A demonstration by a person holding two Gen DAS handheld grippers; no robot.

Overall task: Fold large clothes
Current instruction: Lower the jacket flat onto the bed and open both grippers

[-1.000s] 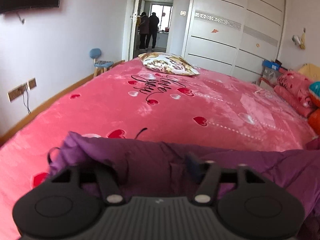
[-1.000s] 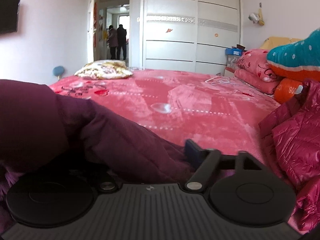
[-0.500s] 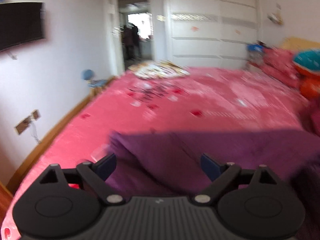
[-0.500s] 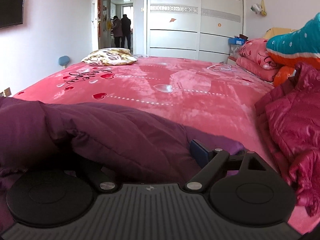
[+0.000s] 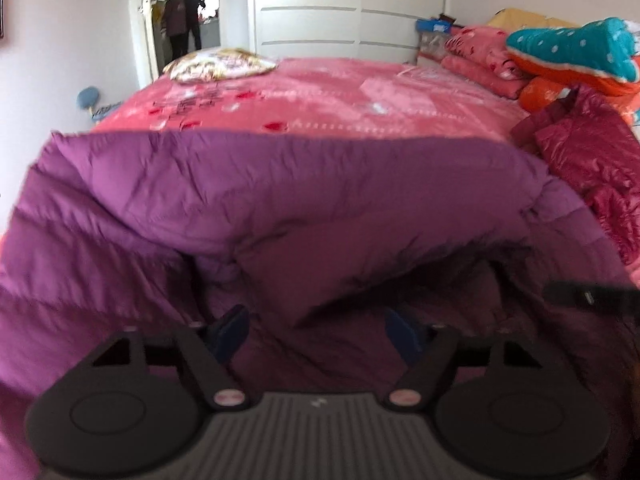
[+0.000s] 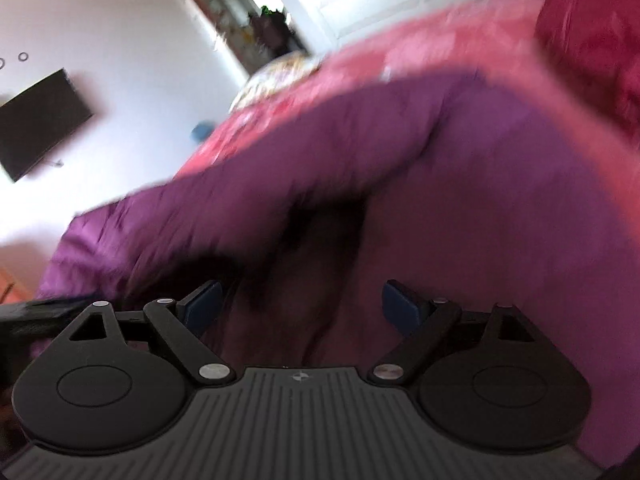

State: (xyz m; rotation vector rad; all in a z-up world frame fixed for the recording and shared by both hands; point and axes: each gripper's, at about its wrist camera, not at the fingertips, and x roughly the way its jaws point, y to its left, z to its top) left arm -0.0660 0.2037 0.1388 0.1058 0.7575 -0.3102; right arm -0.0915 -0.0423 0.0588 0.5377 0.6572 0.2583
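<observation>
A purple down jacket (image 5: 280, 184) lies folded over itself on the pink bed (image 5: 360, 96), its upper layer bulging above a dark fur-trimmed gap. My left gripper (image 5: 318, 334) hovers low over the near part of the jacket. Its jaws are closing, with fabric lying between the blue pads (image 5: 232, 330) but not pinched. In the tilted, blurred right wrist view the same purple jacket (image 6: 400, 168) fills the frame. My right gripper (image 6: 304, 308) stands wide open just above it, holding nothing. A black part of the right gripper (image 5: 588, 298) shows at the left view's right edge.
A dark red down jacket (image 5: 580, 160) lies at the bed's right side below stacked teal and orange quilts (image 5: 572, 52). A patterned pillow (image 5: 220, 64) sits at the far end before white wardrobe doors (image 5: 352, 8). Two persons (image 5: 182, 16) stand in the doorway. A TV (image 6: 40, 120) hangs on the wall.
Both grippers let go of the purple jacket and opened. The jacket now lies folded on the bed. The right wrist view has rolled and the left view has swung right.
</observation>
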